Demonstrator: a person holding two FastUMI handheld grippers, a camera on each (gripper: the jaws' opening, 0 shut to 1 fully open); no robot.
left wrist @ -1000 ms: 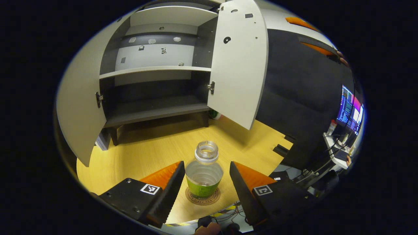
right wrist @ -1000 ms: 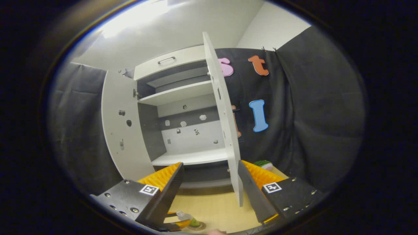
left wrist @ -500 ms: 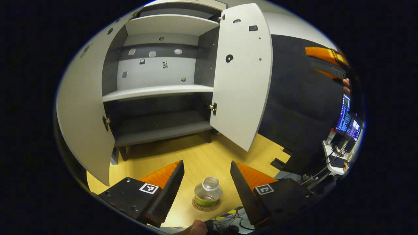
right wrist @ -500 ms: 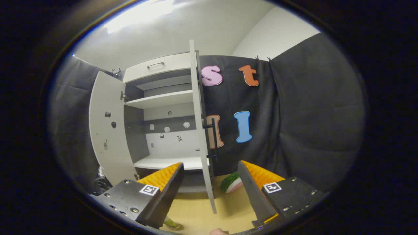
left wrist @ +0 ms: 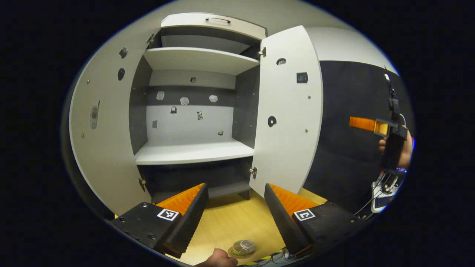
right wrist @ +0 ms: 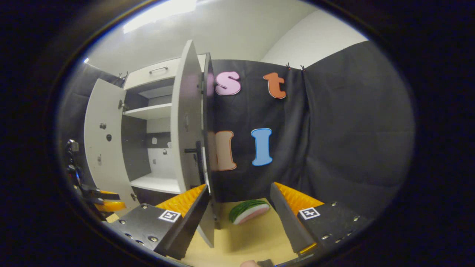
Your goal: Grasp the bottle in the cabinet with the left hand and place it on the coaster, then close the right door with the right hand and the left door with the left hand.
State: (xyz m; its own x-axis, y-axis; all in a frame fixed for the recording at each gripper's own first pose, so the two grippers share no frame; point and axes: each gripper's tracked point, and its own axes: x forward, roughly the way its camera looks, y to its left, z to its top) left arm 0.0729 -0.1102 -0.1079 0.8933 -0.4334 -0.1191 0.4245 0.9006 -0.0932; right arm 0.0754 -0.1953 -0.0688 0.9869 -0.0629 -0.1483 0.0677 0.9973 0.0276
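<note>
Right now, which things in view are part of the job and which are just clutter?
Job:
- bottle, standing on the coaster
- right door, open
- left door, open
- left gripper, open
- right gripper, open

Clutter:
- watermelon slice on the table

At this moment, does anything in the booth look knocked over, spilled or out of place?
Nothing stands out. The bottle stands upright on the coaster, and both cabinet doors hang open, undamaged.

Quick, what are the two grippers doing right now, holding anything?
Left gripper: jaws open, holding nothing.
Right gripper: jaws open, holding nothing.
</note>
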